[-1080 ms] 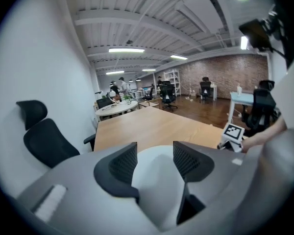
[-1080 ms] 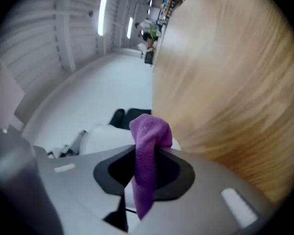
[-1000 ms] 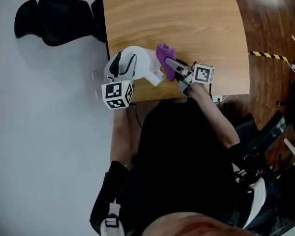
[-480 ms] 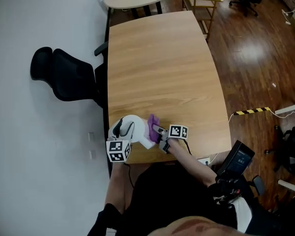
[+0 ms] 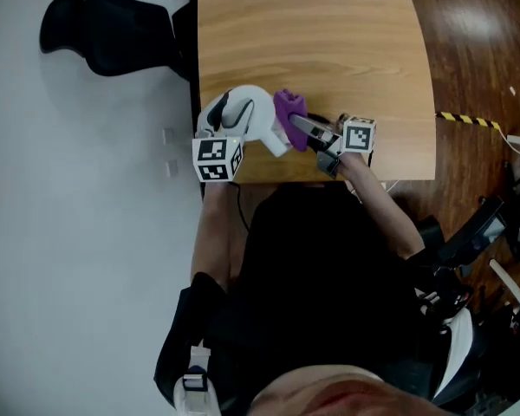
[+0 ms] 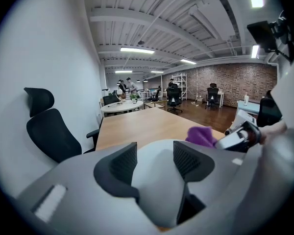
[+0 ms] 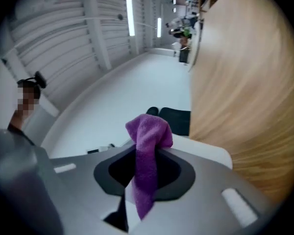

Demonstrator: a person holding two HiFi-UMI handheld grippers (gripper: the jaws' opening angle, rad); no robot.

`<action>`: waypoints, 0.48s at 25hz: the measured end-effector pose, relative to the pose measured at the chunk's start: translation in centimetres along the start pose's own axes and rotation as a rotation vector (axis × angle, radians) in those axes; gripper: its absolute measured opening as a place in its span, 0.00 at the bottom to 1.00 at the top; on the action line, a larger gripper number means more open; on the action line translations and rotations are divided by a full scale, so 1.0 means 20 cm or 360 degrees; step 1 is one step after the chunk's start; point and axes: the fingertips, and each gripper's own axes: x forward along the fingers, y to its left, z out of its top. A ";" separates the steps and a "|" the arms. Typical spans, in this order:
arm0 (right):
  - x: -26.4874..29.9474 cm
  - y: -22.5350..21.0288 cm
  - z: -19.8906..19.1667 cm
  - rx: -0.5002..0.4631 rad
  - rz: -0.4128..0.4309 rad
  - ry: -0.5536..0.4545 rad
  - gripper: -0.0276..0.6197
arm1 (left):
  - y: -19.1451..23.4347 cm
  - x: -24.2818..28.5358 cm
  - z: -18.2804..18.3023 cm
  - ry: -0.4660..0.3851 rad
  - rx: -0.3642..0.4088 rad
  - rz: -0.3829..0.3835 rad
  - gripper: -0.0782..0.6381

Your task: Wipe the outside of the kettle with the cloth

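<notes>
Wiping judged under way. The white plastic kettle sits near the front edge of the light wooden table, clamped in the left gripper's wide-set jaws. The right gripper pinches the purple fleece cloth at the kettle's flank. How much surface is already wiped cannot be determined.

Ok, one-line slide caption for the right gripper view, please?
Right gripper pinches the purple cloth, with the white kettle just beyond and the wooden table alongside.
</notes>
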 end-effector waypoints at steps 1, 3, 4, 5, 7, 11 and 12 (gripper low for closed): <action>0.01 0.04 0.00 -0.0098 0.0052 0.0035 0.15 | -0.02 0.00 0.00 -0.0007 -0.0001 0.0014 0.56; -0.01 -0.07 -0.13 -0.0066 0.0001 0.0083 0.15 | -0.05 -0.03 -0.04 -0.0006 -0.0007 0.0026 0.56; -0.04 -0.21 -0.20 0.0041 -0.0096 0.0083 0.15 | -0.06 -0.04 -0.05 -0.0004 -0.0009 0.0026 0.56; -0.08 -0.37 -0.27 0.0173 -0.0223 0.0076 0.15 | -0.07 -0.04 -0.06 -0.0004 -0.0008 0.0023 0.56; -0.14 -0.65 -0.37 0.0363 -0.0480 0.0095 0.15 | -0.07 -0.05 -0.07 -0.0014 0.0003 0.0019 0.56; -0.20 -0.94 -0.47 0.0411 -0.0835 0.0275 0.15 | -0.07 -0.04 -0.08 -0.0046 0.0027 -0.0001 0.56; -0.21 -0.98 -0.46 0.0400 -0.0876 0.0315 0.15 | -0.07 -0.02 -0.08 -0.0051 0.0033 -0.0016 0.56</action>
